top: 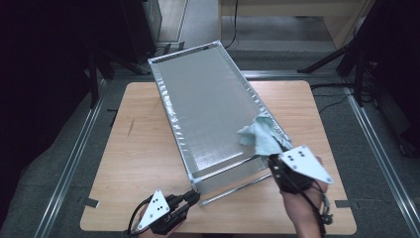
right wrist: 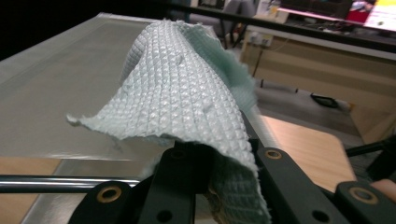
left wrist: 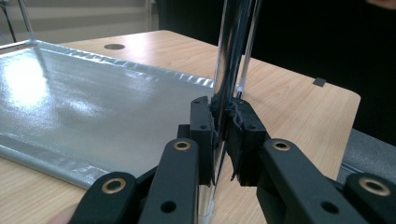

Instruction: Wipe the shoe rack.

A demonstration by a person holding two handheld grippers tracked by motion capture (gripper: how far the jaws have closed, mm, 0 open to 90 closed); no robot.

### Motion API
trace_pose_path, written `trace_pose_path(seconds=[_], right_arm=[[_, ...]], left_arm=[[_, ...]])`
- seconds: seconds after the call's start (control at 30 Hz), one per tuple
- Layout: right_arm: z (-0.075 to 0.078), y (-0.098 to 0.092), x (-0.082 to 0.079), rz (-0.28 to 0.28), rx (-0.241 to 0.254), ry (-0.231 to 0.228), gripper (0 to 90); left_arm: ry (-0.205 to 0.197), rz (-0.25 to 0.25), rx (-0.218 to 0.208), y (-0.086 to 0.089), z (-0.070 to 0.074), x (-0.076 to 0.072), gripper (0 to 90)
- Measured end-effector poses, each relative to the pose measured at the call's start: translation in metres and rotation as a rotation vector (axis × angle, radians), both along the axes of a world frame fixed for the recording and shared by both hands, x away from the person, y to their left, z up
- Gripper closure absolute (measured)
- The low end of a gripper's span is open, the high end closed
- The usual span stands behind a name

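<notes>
- Wiping a large silver metal tray (top: 208,109) appears to be the work in hand; the tray is seen lying diagonally across the wooden table (top: 143,153), from upper left toward lower right of the high view.
- A pale green waffle-textured cloth (top: 260,136) is pinched between the closed jaws of the right gripper (top: 274,161), at the tray's right rim, right of centre in the frame.
- A chrome rod (left wrist: 229,70) at the tray's near corner is clamped by the narrowly closed left gripper (top: 194,196), at lower centre.
- Nothing is seen inside the tray except the draped cloth; its floor looks bare and glossy.
- A slip of the left clamp on the smooth rod is judged possible, letting the tray skid under wiping pressure.
- The loose cloth could be snagged on the ridged rim and pulled from the jaws.
</notes>
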State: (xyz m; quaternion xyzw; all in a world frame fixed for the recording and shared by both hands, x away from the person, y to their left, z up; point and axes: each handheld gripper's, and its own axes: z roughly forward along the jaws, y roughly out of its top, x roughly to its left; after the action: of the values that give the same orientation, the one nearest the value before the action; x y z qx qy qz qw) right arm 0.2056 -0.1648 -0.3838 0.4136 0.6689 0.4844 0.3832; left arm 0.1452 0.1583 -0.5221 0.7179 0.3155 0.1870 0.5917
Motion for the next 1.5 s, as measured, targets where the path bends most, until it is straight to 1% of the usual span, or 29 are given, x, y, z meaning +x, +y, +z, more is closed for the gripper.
trace_pose_path(seconds=[0.1, 0.13, 0.17, 0.2, 0.27, 0.3, 0.4, 0.47, 0.5, 0.53, 0.63, 0.7, 0.73, 0.77, 0.87, 0.9, 0.93, 0.97, 1.0, 1.03, 1.07, 1.13, 1.17, 1.23, 1.27, 1.37, 1.4, 1.47, 1.5], right_arm=[[0.005, -0.026, -0.006, -0.047, 0.026, -0.022, 82.9], [0.005, -0.026, -0.006, -0.047, 0.026, -0.022, 82.9], [0.004, -0.033, -0.007, -0.067, 0.023, -0.025, 82.9], [0.0, -0.045, -0.007, -0.116, 0.007, -0.016, 82.9], [-0.004, -0.048, -0.006, -0.126, 0.003, -0.006, 82.9], [-0.011, -0.051, -0.006, -0.124, 0.003, 0.012, 82.9], [-0.021, -0.045, -0.008, -0.063, 0.008, 0.027, 82.6], [-0.025, -0.036, -0.01, -0.017, 0.009, 0.023, 82.6], [-0.025, -0.036, -0.01, -0.017, 0.009, 0.023, 82.6], [-0.028, -0.027, -0.013, 0.032, 0.025, 0.027, 82.7], [-0.029, -0.011, -0.018, 0.099, 0.018, 0.038, 82.7], [-0.03, 0.0, -0.023, 0.146, 0.026, 0.045, 82.7], [-0.03, 0.0, -0.023, 0.146, 0.026, 0.045, 82.7], [-0.032, 0.012, -0.028, 0.194, 0.035, 0.052, 82.6], [-0.033, 0.032, -0.036, 0.258, 0.03, 0.054, 82.5], [-0.033, 0.032, -0.036, 0.258, 0.03, 0.054, 82.5], [-0.034, 0.046, -0.042, 0.31, 0.033, 0.058, 82.5], [-0.034, 0.046, -0.042, 0.31, 0.033, 0.058, 82.5], [-0.034, 0.053, -0.045, 0.335, 0.031, 0.058, 82.4], [-0.035, 0.06, -0.048, 0.359, 0.02, 0.052, 82.3], [-0.036, 0.073, -0.054, 0.408, 0.005, 0.047, 82.0], [-0.038, 0.084, -0.059, 0.451, -0.007, 0.045, 81.7], [-0.038, 0.087, -0.061, 0.463, -0.019, 0.04, 81.5], [-0.038, 0.09, -0.062, 0.462, -0.031, 0.034, 81.5], [-0.038, 0.087, -0.06, 0.467, -0.027, 0.038, 81.7], [-0.037, 0.079, -0.056, 0.447, -0.017, 0.04, 81.7], [-0.035, 0.067, -0.05, 0.403, -0.006, 0.052, 81.7], [-0.034, 0.052, -0.043, 0.363, 0.019, 0.068, 81.8], [-0.034, 0.052, -0.043, 0.363, 0.019, 0.068, 81.8]], left_arm=[[0.001, 0.001, 0.001, 0.0, 0.0, 0.0, 81.4], [0.001, 0.001, 0.001, 0.0, 0.0, 0.0, 81.4], [0.002, 0.001, 0.0, 0.0, 0.0, 0.0, 81.4], [0.004, 0.003, -0.003, 0.0, 0.0, 0.0, 81.4], [0.003, 0.004, -0.004, -0.001, 0.0, 0.0, 81.4], [0.004, 0.003, -0.002, -0.001, 0.0, 0.0, 81.4], [0.003, 0.004, -0.002, -0.002, 0.0, 0.0, 81.5], [0.002, 0.003, -0.002, -0.002, 0.0, 0.0, 81.4], [0.002, 0.003, -0.002, -0.002, 0.0, 0.0, 81.5], [0.001, 0.002, 0.002, -0.002, 0.0, 0.0, 81.5], [0.0, 0.0, 0.005, -0.002, 0.0, 0.001, 81.5], [0.003, -0.001, 0.001, -0.003, 0.0, 0.001, 81.5], [0.003, -0.001, 0.001, -0.003, 0.0, 0.001, 81.5], [0.005, -0.005, 0.002, -0.003, 0.0, 0.002, 81.5], [0.006, -0.009, 0.004, -0.007, 0.0, 0.001, 81.5], [0.006, -0.009, 0.004, -0.007, 0.0, 0.001, 81.5], [0.005, -0.01, 0.005, -0.008, 0.0, 0.001, 81.5], [0.003, -0.01, 0.004, -0.009, 0.0, 0.001, 81.5], [0.003, -0.011, 0.005, -0.009, 0.0, 0.001, 81.5], [0.004, -0.012, 0.004, -0.01, 0.0, 0.001, 81.5], [0.004, -0.014, 0.002, -0.01, 0.0, 0.001, 81.5], [0.003, -0.013, 0.003, -0.011, 0.0, 0.001, 81.5], [0.002, -0.013, 0.003, -0.01, 0.0, 0.001, 81.5], [0.002, -0.014, 0.003, -0.01, 0.0, 0.001, 81.5], [0.002, -0.015, 0.005, -0.01, 0.0, 0.001, 81.5], [0.003, -0.019, 0.007, -0.01, 0.0, 0.001, 81.5], [0.002, -0.02, 0.009, -0.01, 0.0, 0.002, 81.6], [0.003, -0.02, 0.008, -0.01, 0.0, 0.002, 81.6], [0.003, -0.02, 0.008, -0.01, 0.0, 0.002, 81.6]])
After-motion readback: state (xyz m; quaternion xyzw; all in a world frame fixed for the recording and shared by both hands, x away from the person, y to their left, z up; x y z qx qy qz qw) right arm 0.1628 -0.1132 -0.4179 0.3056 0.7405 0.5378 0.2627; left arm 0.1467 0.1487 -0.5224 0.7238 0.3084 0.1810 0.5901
